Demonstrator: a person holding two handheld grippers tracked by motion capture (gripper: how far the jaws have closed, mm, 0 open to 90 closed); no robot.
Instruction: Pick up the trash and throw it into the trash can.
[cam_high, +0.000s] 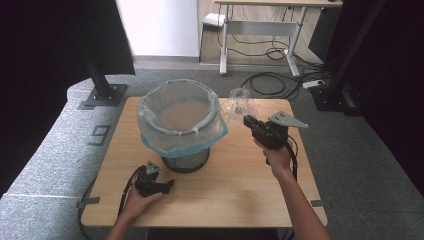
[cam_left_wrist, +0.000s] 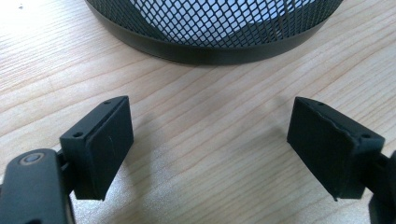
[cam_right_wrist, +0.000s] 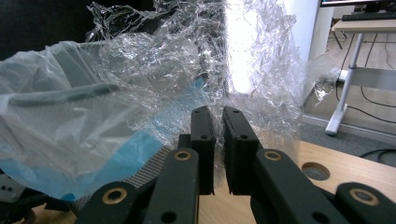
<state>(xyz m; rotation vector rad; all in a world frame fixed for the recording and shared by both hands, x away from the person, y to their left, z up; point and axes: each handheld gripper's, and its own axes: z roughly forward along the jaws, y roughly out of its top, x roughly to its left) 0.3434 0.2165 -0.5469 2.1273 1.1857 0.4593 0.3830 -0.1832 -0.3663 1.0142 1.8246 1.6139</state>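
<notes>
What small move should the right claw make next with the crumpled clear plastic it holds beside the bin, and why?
Probably carry it leftward over the bin's open mouth. The right claw is shut on the crumpled clear plastic, held just outside the rim, so releasing now would likely drop it on the table. The left claw rests open near the base.

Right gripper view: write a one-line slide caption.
Right claw shut on crumpled clear plastic wrap, held beside the bag-lined mesh bin above the wooden table.
</notes>
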